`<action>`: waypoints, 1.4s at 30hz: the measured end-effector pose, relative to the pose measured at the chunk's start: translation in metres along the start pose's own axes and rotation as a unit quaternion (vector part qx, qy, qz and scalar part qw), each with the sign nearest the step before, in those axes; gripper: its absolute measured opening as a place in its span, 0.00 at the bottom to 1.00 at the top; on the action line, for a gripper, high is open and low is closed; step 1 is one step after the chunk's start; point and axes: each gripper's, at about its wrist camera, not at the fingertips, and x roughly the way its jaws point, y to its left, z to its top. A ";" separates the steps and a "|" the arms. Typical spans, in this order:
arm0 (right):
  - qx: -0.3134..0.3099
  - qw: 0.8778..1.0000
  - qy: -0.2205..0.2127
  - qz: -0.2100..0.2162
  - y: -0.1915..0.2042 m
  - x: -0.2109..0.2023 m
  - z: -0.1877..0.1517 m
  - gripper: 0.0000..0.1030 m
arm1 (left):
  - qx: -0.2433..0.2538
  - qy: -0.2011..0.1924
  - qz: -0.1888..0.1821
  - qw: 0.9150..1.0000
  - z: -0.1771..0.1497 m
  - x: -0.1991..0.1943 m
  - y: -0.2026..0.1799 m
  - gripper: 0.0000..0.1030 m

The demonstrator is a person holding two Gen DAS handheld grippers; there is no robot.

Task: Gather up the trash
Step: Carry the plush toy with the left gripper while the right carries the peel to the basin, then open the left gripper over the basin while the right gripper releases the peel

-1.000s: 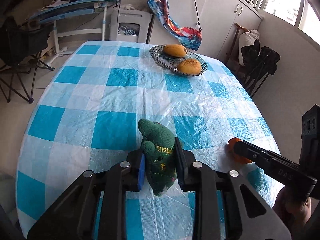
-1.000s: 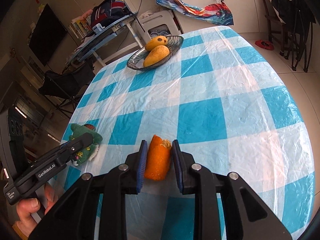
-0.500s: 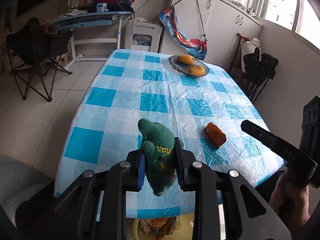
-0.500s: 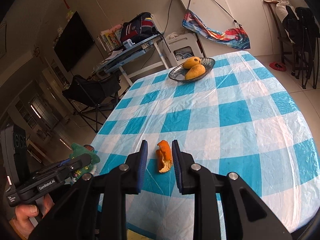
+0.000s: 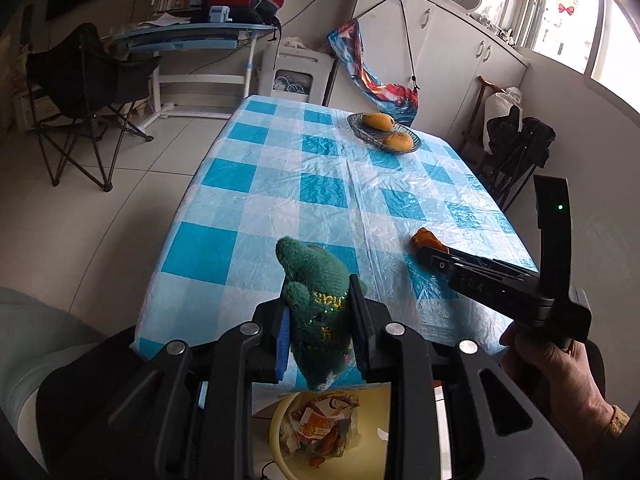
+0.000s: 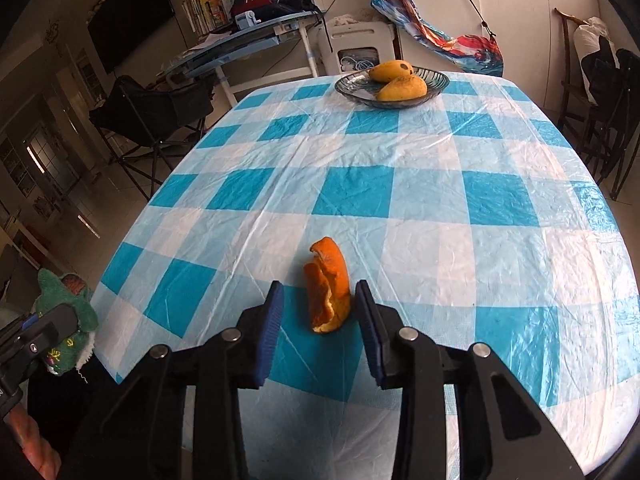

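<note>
The left hand-held gripper (image 5: 318, 340) is clenched on a green knitted toy (image 5: 316, 304), held off the near edge of the surface (image 6: 420, 152) and above a yellow bin (image 5: 280, 436) on the floor. The toy looks soft and light, so it should squash between the pads. The right hand-held gripper (image 6: 318, 320) is released, its fingers astride an orange peel (image 6: 328, 290) lying near that same edge of the surface. The peel looks thin, curled and light, and probably brittle, so pinching across its upright folded middle seems best.
</note>
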 end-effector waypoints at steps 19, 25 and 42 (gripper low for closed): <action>0.026 0.994 -0.080 0.076 0.021 -0.118 -0.045 0.15 | 0.027 -0.046 -0.020 0.998 -0.009 -0.056 -0.021 0.24; 0.016 0.994 -0.065 0.090 0.038 -0.135 -0.069 0.15 | 0.039 -0.033 -0.026 0.998 -0.026 -0.067 -0.029 0.24; 0.072 0.997 0.021 0.032 0.029 -0.123 -0.135 0.46 | 0.051 0.091 -0.019 0.994 -0.097 -0.045 -0.030 0.30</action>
